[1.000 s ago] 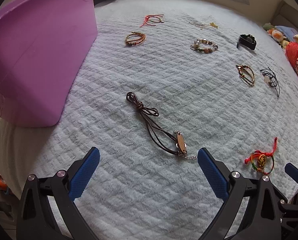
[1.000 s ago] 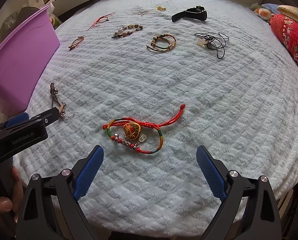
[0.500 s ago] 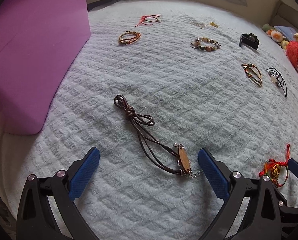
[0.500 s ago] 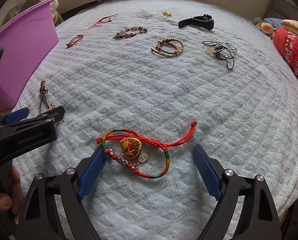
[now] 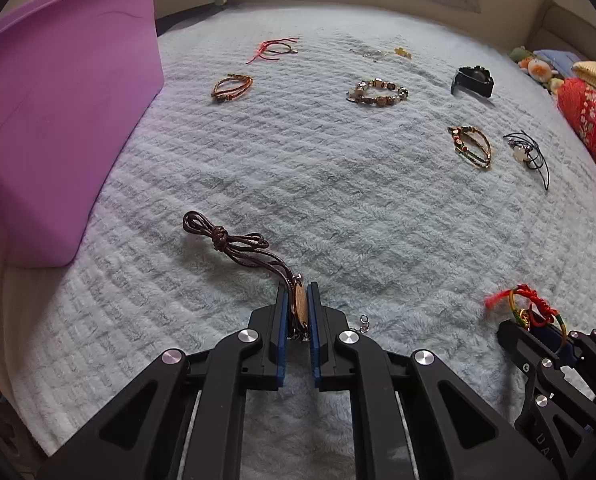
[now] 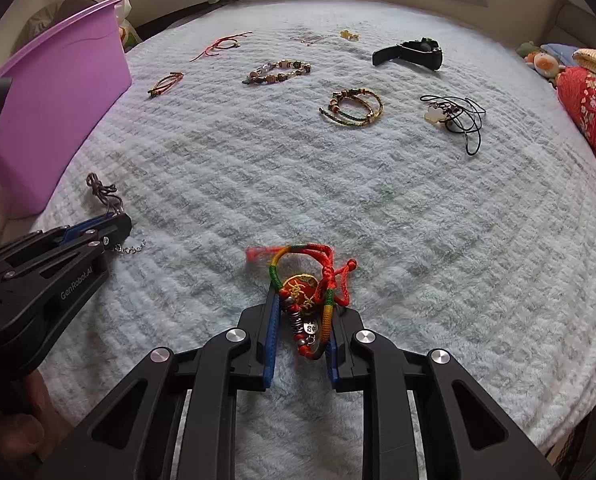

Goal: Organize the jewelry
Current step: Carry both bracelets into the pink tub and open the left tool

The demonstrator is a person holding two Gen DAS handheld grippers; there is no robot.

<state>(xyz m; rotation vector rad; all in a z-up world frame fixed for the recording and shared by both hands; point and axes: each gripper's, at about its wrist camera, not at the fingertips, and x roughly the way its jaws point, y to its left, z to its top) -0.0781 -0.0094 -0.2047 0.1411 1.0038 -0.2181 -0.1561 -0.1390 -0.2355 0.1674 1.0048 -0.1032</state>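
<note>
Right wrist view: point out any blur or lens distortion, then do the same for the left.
Right wrist view: the red cord end of the multicoloured bracelet is motion-smeared; the blanket bulges, fisheye. Left wrist view: the same bulge; the brown cord bracelet is sharp.

White lettering reading "GenRobot.AI" ran along the black side of the left gripper [image 6: 116, 226], seen from the right wrist view. On the right gripper [image 5: 537, 326], at the bottom right edge of the left wrist view, a few pale letters showed, perhaps "UA", but they were cut off and too dim to read with confidence. The red charm of the multicoloured bracelet [image 6: 301, 292] carried a gold embroidered sign that looked like a Chinese character, not legible. A small silver tag [image 6: 310, 326] hanging on the same bracelet bore tiny engraved marks, too small to make out.
</note>
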